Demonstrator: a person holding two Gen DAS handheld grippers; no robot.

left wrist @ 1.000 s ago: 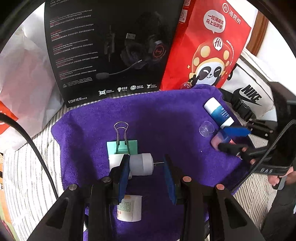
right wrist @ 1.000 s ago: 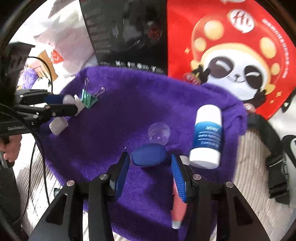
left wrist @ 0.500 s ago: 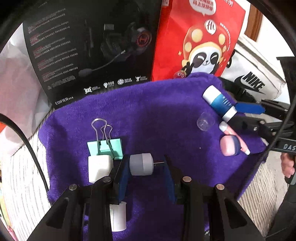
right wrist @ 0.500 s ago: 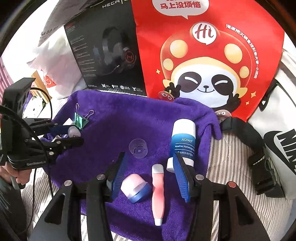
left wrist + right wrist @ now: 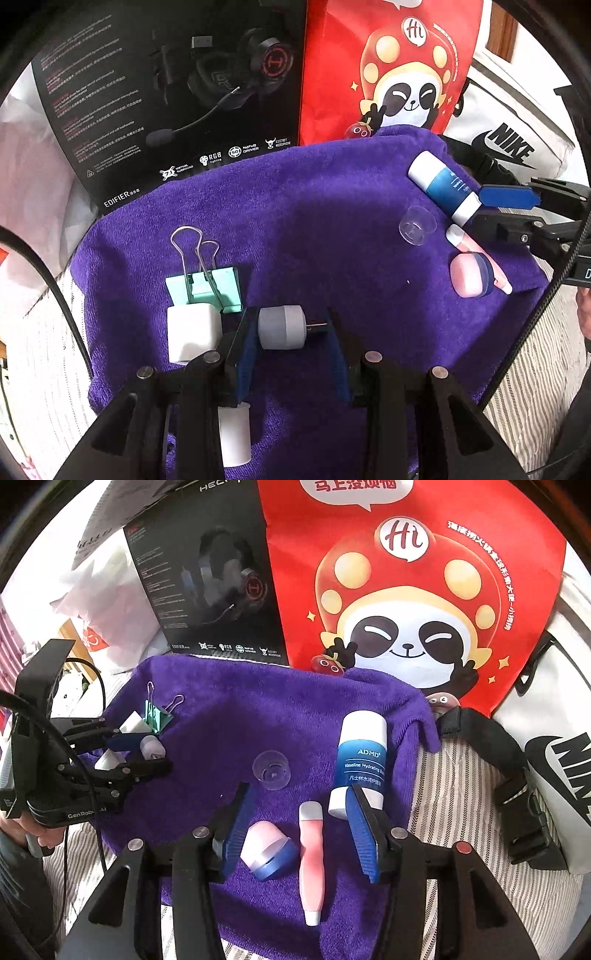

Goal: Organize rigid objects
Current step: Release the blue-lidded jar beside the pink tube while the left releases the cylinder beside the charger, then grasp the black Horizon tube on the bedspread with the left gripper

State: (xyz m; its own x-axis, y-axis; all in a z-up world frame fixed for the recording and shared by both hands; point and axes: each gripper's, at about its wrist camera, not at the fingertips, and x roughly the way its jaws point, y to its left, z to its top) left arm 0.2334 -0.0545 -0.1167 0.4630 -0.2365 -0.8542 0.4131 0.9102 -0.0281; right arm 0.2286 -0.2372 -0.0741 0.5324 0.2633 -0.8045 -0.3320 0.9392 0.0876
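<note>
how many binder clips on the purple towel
1: a green binder clip lies at the towel's left side, right behind the white charger. More could be hidden under the left gripper.

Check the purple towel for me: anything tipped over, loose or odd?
A clear cap lies alone mid-towel, fitted to nothing. The blue-and-white lotion tube lies flat, and the pink-and-blue jar is tipped on its side beside the pink tube. No spill visible.
</note>
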